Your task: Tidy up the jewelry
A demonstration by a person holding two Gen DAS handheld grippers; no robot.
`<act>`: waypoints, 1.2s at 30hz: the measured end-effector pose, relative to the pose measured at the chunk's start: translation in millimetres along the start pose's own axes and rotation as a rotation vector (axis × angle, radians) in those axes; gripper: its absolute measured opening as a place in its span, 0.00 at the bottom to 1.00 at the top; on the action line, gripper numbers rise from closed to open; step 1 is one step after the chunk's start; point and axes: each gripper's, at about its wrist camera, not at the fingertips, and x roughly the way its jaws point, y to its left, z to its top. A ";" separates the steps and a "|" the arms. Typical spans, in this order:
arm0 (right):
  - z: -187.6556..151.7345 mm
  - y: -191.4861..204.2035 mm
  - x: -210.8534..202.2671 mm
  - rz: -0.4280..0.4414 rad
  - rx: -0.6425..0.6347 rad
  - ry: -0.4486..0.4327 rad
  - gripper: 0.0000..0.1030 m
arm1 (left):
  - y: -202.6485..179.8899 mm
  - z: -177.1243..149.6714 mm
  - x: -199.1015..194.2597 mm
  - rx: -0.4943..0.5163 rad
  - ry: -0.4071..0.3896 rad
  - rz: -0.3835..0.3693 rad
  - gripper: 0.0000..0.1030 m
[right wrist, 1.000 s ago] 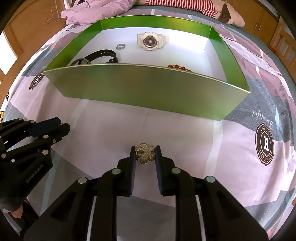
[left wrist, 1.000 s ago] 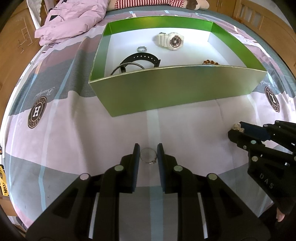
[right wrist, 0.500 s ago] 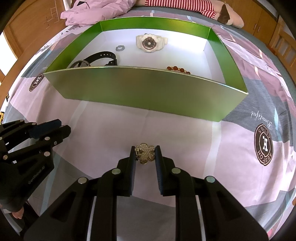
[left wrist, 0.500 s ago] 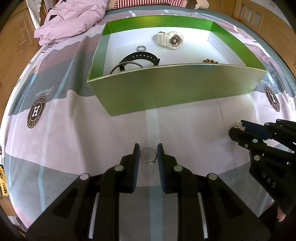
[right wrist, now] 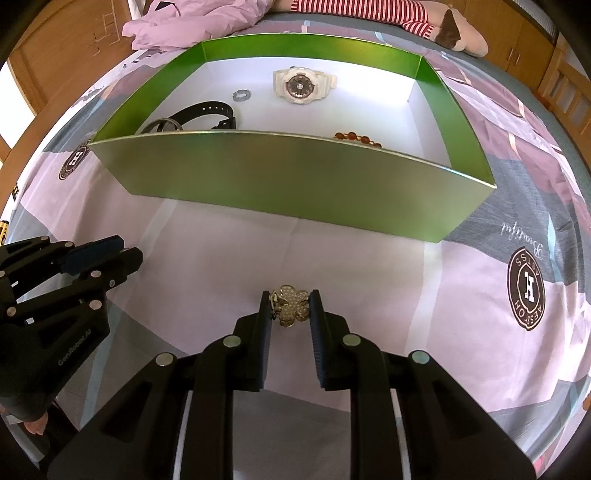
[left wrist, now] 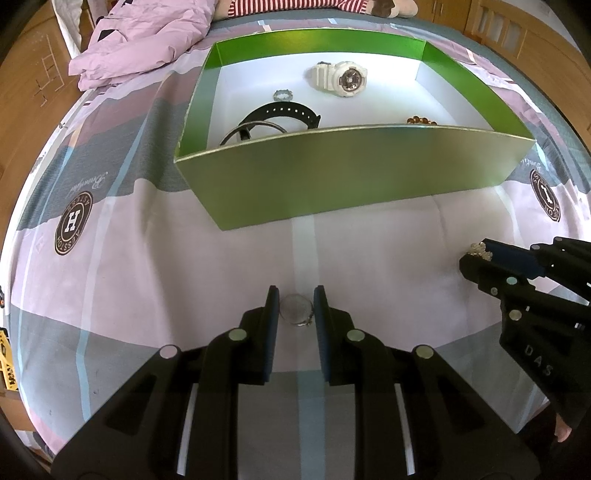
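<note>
My left gripper (left wrist: 295, 312) is shut on a thin silver ring (left wrist: 295, 312) and holds it above the bedsheet. My right gripper (right wrist: 290, 306) is shut on a gold flower brooch (right wrist: 290, 306); it also shows at the right of the left wrist view (left wrist: 476, 254). The green box (left wrist: 351, 177) stands ahead of both grippers. Inside it lie a white watch (left wrist: 340, 75), a black watch strap (left wrist: 280, 114), a small silver ring (left wrist: 282, 95) and an amber bead bracelet (left wrist: 421, 120). The left gripper shows at the left of the right wrist view (right wrist: 122, 254).
The box stands on a bed with a pink and grey patterned sheet (left wrist: 147, 266). A pink quilt (left wrist: 147, 40) and a striped plush toy (right wrist: 369, 9) lie behind the box. Wooden furniture (left wrist: 517, 33) borders the bed.
Both grippers have risen slightly and come a little closer to the box, each holding its piece. More of the box floor shows now.
</note>
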 end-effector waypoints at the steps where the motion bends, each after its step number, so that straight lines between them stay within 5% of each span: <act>1: 0.0 -0.1 0.2 -0.001 0.000 0.001 0.19 | -0.2 0.0 0.0 -0.001 0.000 0.000 0.18; 23: 4.8 -0.5 -18.3 0.007 -0.002 -0.080 0.19 | 6.0 8.5 -32.0 -0.008 -0.107 -0.003 0.18; 36: 15.9 -9.4 -72.2 0.111 0.057 -0.330 0.19 | 13.3 13.8 -65.1 -0.042 -0.262 0.003 0.18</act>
